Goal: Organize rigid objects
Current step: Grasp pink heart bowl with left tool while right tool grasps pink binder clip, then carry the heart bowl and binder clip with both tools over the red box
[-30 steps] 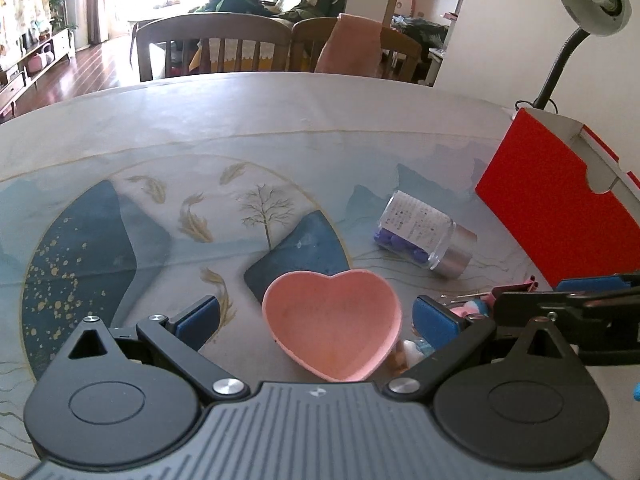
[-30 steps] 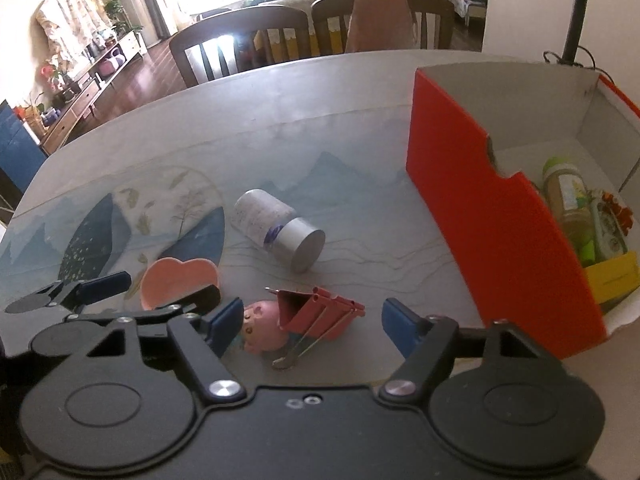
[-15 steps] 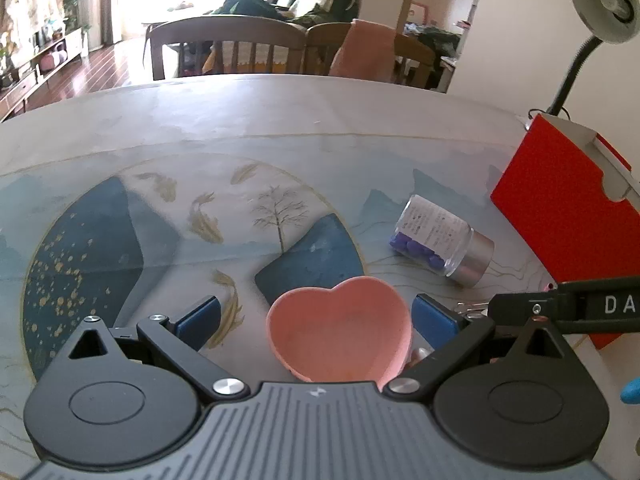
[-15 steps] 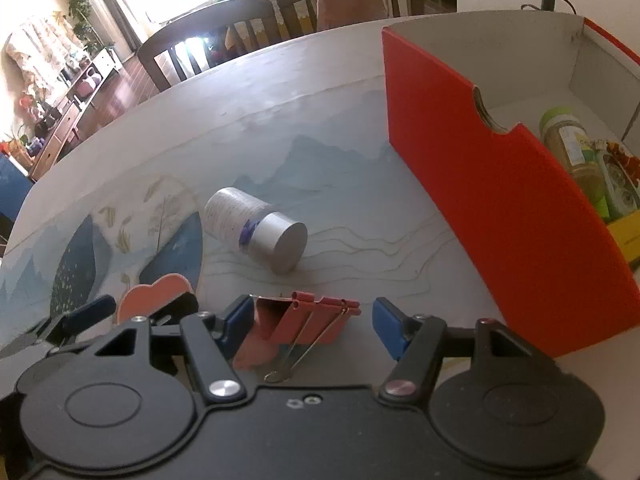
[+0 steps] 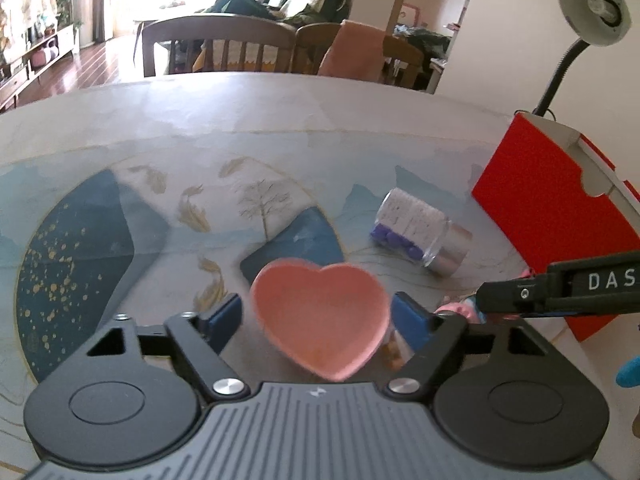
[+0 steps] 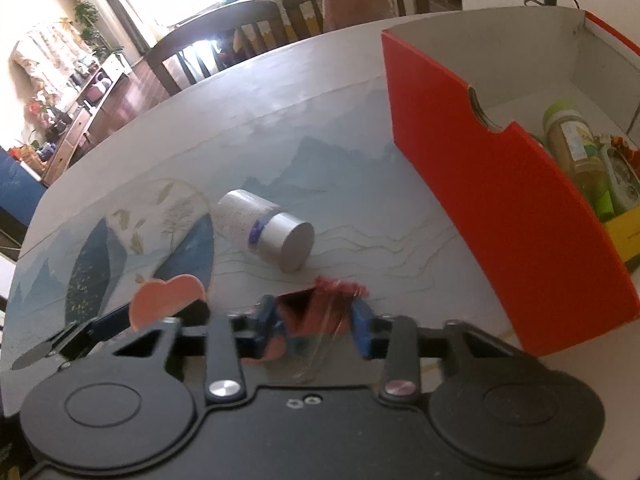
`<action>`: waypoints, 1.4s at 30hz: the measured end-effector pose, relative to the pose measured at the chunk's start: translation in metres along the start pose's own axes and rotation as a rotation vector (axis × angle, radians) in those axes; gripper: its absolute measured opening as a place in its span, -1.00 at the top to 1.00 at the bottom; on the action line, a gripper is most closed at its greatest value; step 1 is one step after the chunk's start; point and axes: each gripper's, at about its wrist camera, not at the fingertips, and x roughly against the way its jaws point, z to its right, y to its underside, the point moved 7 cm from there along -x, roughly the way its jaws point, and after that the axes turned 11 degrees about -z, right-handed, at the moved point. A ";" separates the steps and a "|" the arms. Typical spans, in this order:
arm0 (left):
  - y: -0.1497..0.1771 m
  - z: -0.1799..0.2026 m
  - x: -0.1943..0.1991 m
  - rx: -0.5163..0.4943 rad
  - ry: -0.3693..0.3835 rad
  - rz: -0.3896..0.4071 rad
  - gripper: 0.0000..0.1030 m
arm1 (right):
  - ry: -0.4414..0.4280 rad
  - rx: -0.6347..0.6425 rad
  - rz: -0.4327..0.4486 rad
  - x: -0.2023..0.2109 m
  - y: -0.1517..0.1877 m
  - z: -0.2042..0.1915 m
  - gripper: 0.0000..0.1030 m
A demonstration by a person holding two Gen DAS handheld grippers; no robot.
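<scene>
Left gripper (image 5: 318, 314), lower centre of the left wrist view: jaws have just been closing around the pink heart-shaped dish (image 5: 322, 318); right pad against its rim, left pad just short of it, so not yet clamped. Angled down at the table (image 5: 240, 120).

Right gripper (image 6: 316, 322), lower centre of the right wrist view: jaws have just been closing and now pinch the red binder clips (image 6: 320, 308), blurred. Pitched steeply downward.

Jar with silver lid (image 6: 266, 232), mid-frame, lying on its side; purple contents are clear only in the left view.

Red box (image 6: 500, 184), right edge; only the right view shows bottles inside.

Desk lamp (image 5: 592, 4), upper right, left view only.
</scene>
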 end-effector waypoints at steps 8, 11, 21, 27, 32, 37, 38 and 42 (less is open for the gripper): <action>-0.001 0.002 0.003 -0.026 -0.012 -0.006 -0.42 | 0.014 0.000 0.025 0.004 0.002 0.009 0.71; 0.000 -0.001 0.004 -0.010 -0.005 -0.015 -0.42 | 0.017 0.009 0.041 0.009 0.004 0.011 0.74; 0.003 -0.010 0.007 0.037 0.012 -0.055 0.33 | 0.003 0.028 0.050 0.015 0.004 0.011 0.62; 0.005 -0.008 0.013 0.037 0.000 -0.044 0.26 | 0.010 0.047 0.061 0.015 0.006 0.012 0.02; 0.001 -0.005 0.016 0.055 0.009 -0.030 -0.38 | 0.025 0.085 0.089 0.017 0.007 0.009 -0.32; -0.006 0.008 0.009 0.047 0.008 -0.044 -0.38 | 0.042 0.117 0.092 0.012 0.006 0.009 -0.31; -0.007 0.011 0.007 0.043 0.007 -0.043 -0.38 | 0.044 0.119 0.092 0.011 0.005 0.010 -0.30; -0.008 0.024 0.001 0.031 -0.026 -0.037 -0.47 | 0.045 0.127 0.091 0.009 0.004 0.012 -0.27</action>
